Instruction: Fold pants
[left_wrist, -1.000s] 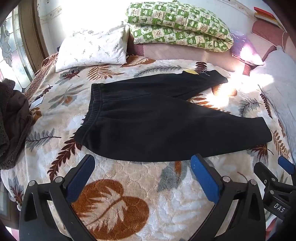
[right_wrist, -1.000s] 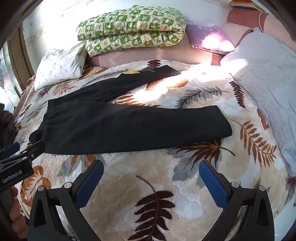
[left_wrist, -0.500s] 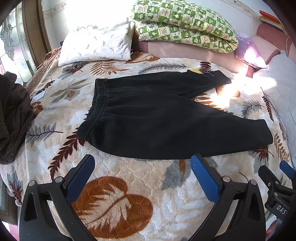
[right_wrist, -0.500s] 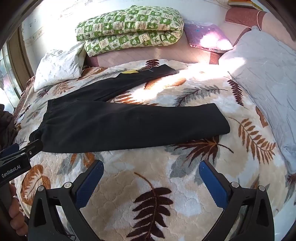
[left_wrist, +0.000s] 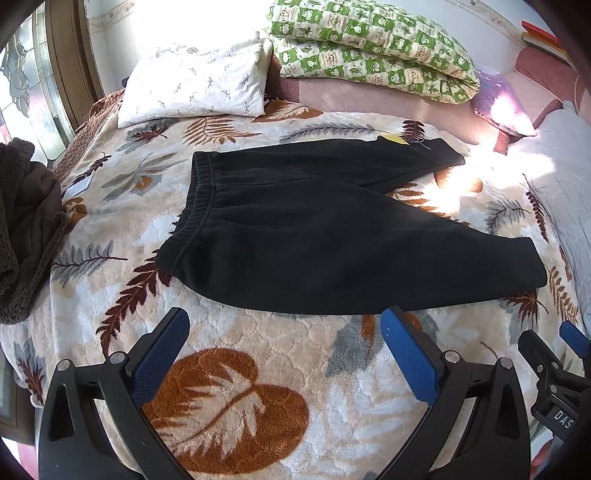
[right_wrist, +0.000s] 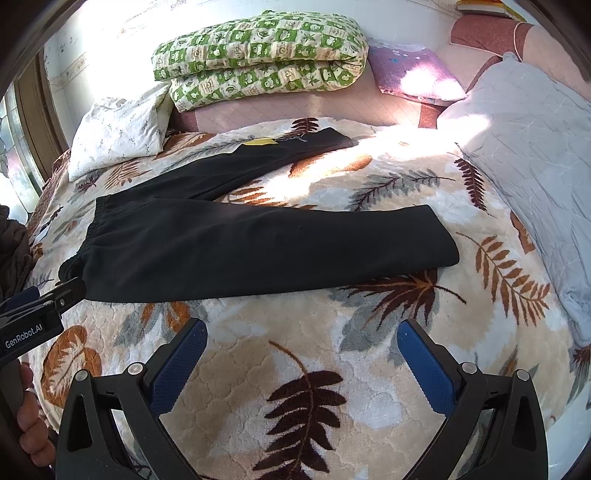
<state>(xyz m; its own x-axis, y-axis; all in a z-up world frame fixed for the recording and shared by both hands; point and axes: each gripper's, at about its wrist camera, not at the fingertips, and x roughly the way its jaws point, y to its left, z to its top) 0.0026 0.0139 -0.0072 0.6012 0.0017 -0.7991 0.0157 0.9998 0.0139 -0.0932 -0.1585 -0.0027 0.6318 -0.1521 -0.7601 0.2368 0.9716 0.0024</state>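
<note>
Where visible: "GenRobot.AI" on left gripper (right_wrist: 37, 310).

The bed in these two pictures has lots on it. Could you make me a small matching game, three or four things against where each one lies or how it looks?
Things:
1. black pants
2. green checked quilt
3. white pillow
4. brown fleece garment

Descriptions:
A. bunched at the bed's left edge
B. folded double at the head of the bed
C. spread flat, legs apart
D. at the head of the bed, left of the quilt

Pairs: 1-C, 2-B, 3-D, 4-A
</note>
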